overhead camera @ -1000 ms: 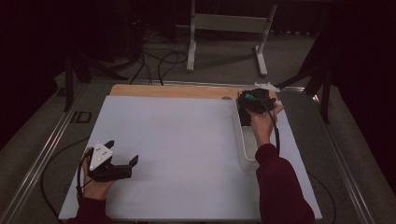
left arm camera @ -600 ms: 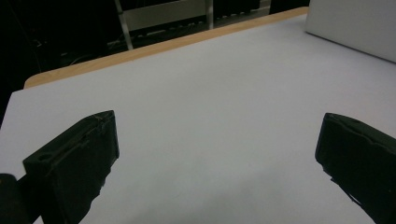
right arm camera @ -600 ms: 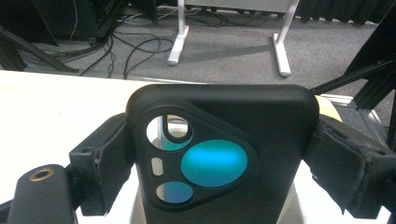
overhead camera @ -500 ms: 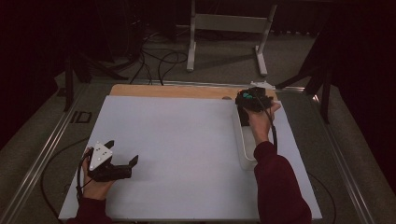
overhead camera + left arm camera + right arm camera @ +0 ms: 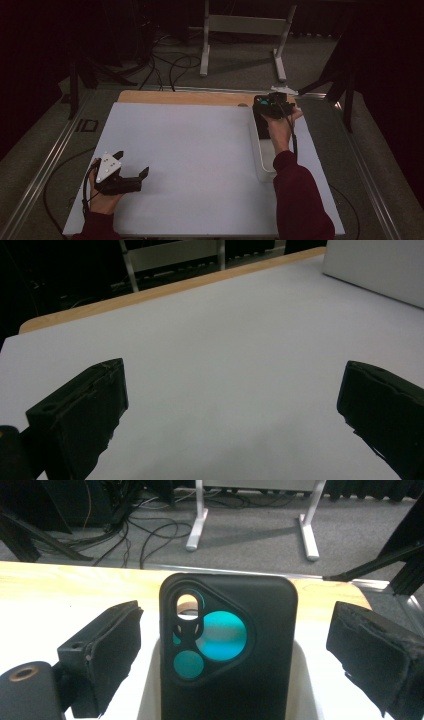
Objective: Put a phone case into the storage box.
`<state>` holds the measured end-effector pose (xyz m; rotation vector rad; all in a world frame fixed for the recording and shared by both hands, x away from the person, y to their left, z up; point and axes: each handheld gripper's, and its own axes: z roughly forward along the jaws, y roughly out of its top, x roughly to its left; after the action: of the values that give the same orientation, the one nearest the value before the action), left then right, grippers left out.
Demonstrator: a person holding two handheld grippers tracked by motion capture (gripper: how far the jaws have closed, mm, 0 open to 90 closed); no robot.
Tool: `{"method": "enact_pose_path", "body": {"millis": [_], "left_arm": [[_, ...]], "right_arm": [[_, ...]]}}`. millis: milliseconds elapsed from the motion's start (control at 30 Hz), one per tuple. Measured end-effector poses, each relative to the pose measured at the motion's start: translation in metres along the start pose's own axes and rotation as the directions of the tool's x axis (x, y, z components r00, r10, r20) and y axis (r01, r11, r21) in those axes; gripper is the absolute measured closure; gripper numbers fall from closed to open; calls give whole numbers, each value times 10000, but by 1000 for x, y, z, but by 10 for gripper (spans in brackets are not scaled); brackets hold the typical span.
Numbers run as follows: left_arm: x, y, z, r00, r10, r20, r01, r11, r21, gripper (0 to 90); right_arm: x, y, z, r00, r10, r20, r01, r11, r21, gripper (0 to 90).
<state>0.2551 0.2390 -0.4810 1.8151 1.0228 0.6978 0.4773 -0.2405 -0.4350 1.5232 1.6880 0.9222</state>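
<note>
While the right gripper (image 5: 235, 645) waits wide open, a black phone case (image 5: 227, 650) stands right between its jaws, not touching, inside a white tray (image 5: 260, 160) | step looks like: about to grab; next: squeeze gently | left gripper (image 5: 131, 172) open, holds nothing, far off

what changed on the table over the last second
Almost nothing. The right gripper stays at the far end of the white tray, jaws open either side of the black phone case. The left gripper rests open, near left, unmoved.
</note>
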Motion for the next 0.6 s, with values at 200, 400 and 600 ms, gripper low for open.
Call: {"method": "enact_pose_path", "body": {"millis": [200,400,600], "left_arm": [[0,0,1,10000,3,-3,-3,10000,58,0],[0,-1,2,10000,-47,30,47,10000,68,0],[1,-1,2,9998,-137,151,136,9999,81,0]], "right_arm": [[-1,0,-6,9993,-106,-360,104,9999,-40,72],[-4,0,-20,9973,-258,-683,242,9994,-243,79],[-7,-7,-36,9918,-232,-1257,182,9990,-405,95]]}}
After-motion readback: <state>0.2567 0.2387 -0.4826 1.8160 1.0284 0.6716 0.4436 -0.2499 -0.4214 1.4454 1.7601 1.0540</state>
